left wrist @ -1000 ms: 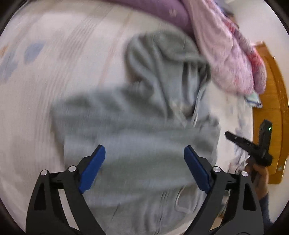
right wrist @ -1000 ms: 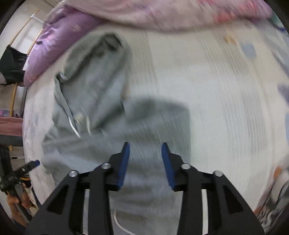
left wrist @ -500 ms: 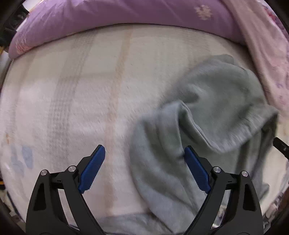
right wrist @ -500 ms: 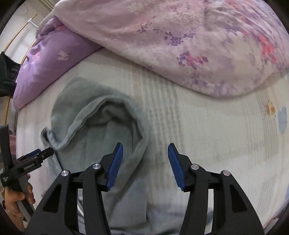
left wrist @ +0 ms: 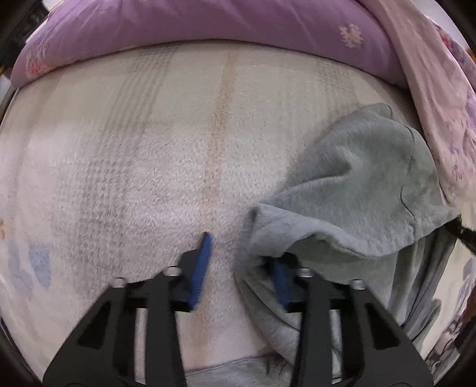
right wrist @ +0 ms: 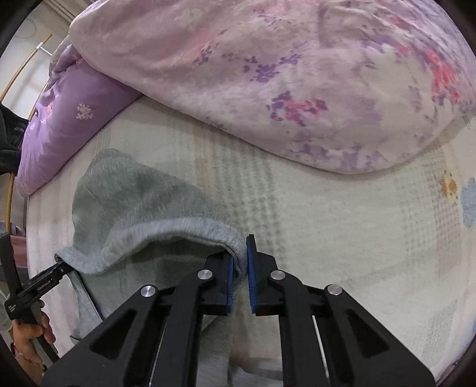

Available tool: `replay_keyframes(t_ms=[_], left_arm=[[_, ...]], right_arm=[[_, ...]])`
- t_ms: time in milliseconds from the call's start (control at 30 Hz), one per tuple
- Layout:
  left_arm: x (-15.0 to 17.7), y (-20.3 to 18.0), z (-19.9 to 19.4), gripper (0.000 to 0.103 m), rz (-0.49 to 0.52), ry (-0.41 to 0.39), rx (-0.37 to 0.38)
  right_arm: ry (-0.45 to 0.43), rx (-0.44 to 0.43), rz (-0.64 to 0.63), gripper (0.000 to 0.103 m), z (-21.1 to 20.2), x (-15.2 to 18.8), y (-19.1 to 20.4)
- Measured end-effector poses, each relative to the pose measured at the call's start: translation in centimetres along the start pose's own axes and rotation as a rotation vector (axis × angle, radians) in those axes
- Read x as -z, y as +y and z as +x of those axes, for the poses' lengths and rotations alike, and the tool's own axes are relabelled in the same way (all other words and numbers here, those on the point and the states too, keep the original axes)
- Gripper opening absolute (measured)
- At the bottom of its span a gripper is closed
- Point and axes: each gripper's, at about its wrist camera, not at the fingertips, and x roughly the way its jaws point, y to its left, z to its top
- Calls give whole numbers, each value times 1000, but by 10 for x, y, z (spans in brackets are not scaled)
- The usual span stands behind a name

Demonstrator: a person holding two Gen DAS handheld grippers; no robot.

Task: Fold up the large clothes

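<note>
- Where the right wrist view begins, the right gripper (right wrist: 240,269) has just been closing; its blue pads now pinch the rolled edge of the grey fleece hooded sweatshirt (right wrist: 139,202), with the fabric held between them.
- In the left wrist view, the left gripper (left wrist: 242,269) has likewise just been closing. Its left blue pad stands clear over the bedsheet, while its right pad is covered by the sweatshirt's edge. Cloth lies between the jaws, but a firm grip cannot be confirmed from this view.
- From the right wrist view, the left gripper's black tip touches the far-left corner of the same raised sweatshirt edge, with a hand (right wrist: 28,333) on its handle at the lower left.
- The sweatshirt (left wrist: 363,193) lies on the cream fuzzy bedsheet with faint plaid stripes (left wrist: 154,154); one edge sags between the two grippers, and the rest lies bunched on the bed beyond and beneath it.
- Beyond the garment, a plain purple pillow with small flower prints (left wrist: 208,23) runs along the far side of the bed.
- A pink and lilac floral quilt (right wrist: 282,74) lies heaped beside the pillow, overlapping its end.
</note>
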Motion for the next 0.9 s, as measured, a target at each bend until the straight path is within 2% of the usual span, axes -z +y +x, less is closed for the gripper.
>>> replay_keyframes(t_ms=[33,67,133,267,400,533,633,700,733,800,833,900], left_arm=[[3,0,-7,16,2,-29,27],[7,-1,-14,13,3,-58,36],[19,6,-33,12,-2,-110,43],[53,23,-83,12,-60,-219,139],[109,42,-132,12,-93,-288,234],[173,49,-150,12,-129,-247,315],[228,49,-141,17,-148,-160,330],[264,53,-122,22,-180,-60,337],[276,54,-112,30,-201,-10,334],[292,57,-109,36,-231,16,329],[295,59,-112,39,-239,17,329],[295,64,-127,47,-268,-19,334]], right_arm=[[-8,-5,2,7,-5,3,-4],[-25,-19,11,7,-12,5,-7],[-65,-47,15,6,-32,12,-14],[-157,-96,1,6,-78,33,-14],[-224,-150,-58,6,-136,80,-7],[-171,-172,-72,7,-166,144,4],[-70,-166,-31,11,-165,192,-6],[21,-118,-13,16,-153,223,-19],[63,-91,-9,17,-145,234,-22],[124,-60,9,18,-138,252,-30],[123,-47,11,19,-141,255,-32],[104,-59,6,34,-154,253,-30]])
